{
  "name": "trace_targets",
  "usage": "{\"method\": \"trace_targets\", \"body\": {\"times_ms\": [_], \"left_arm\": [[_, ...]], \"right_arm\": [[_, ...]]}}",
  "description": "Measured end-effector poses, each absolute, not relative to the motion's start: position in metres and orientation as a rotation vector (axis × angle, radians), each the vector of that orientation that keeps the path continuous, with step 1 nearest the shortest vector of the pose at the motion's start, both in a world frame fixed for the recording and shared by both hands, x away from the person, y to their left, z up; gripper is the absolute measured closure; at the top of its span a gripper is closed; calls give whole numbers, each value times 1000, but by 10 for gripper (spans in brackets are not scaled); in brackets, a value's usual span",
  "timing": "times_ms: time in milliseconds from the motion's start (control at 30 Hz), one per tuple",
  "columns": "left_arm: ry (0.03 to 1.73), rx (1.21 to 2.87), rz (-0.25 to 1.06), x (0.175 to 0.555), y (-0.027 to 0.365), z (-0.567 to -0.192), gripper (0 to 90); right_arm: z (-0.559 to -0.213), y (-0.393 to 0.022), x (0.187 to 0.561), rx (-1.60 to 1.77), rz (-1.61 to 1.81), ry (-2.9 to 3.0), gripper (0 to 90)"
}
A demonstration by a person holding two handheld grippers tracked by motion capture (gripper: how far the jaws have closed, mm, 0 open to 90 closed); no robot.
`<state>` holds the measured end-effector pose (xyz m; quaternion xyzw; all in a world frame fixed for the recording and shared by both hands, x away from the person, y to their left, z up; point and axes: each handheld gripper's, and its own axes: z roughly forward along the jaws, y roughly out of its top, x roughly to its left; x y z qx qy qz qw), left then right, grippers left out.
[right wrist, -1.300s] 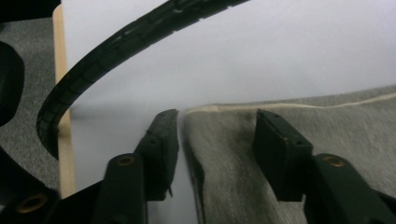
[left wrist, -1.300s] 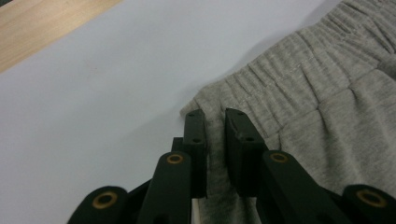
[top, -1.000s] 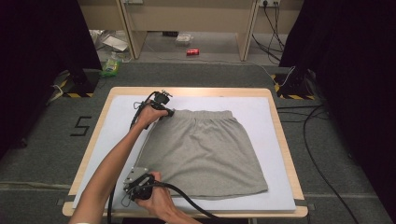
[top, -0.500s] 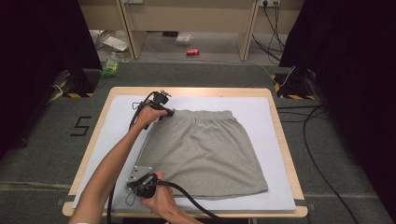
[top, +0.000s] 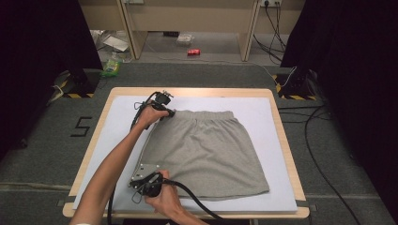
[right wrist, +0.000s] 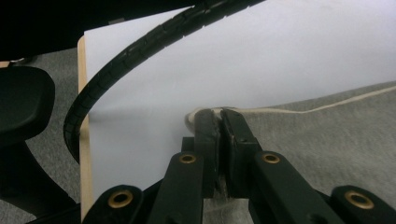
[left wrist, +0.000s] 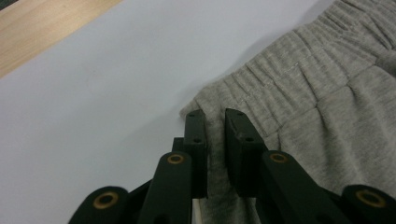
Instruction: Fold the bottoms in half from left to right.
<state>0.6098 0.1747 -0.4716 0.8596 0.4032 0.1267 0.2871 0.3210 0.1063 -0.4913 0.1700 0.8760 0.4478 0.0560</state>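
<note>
A grey skirt (top: 206, 150) lies flat on a white sheet (top: 117, 126) over the wooden table (top: 187, 92), waistband at the far side. My left gripper (top: 170, 112) is at the waistband's left corner, and in the left gripper view it (left wrist: 215, 119) is shut on a pinch of that elastic band (left wrist: 280, 79). Near the front edge, my right gripper (top: 141, 174) sits at the skirt's lower left corner. In the right gripper view its jaws (right wrist: 217, 116) are pressed together on the hem corner (right wrist: 327, 140).
The right gripper's ribbed cable (right wrist: 116, 65) arcs over the sheet and trails off the front edge (top: 197, 206). On the floor beyond the table lie a red can (top: 193, 52) and a green packet (top: 111, 65). Bare sheet (top: 263, 117) runs to the right of the skirt.
My right gripper has edged slightly farther onto the hem corner. The left hand and the skirt have stayed still.
</note>
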Motion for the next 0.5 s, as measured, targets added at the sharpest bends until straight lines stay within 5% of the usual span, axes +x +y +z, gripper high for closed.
{"method": "trace_targets", "body": {"times_ms": [500], "left_arm": [[1081, 2323, 348, 610, 172, -463, 835]], "right_arm": [[-471, 88, 323, 526, 1421, 2589, 860]]}}
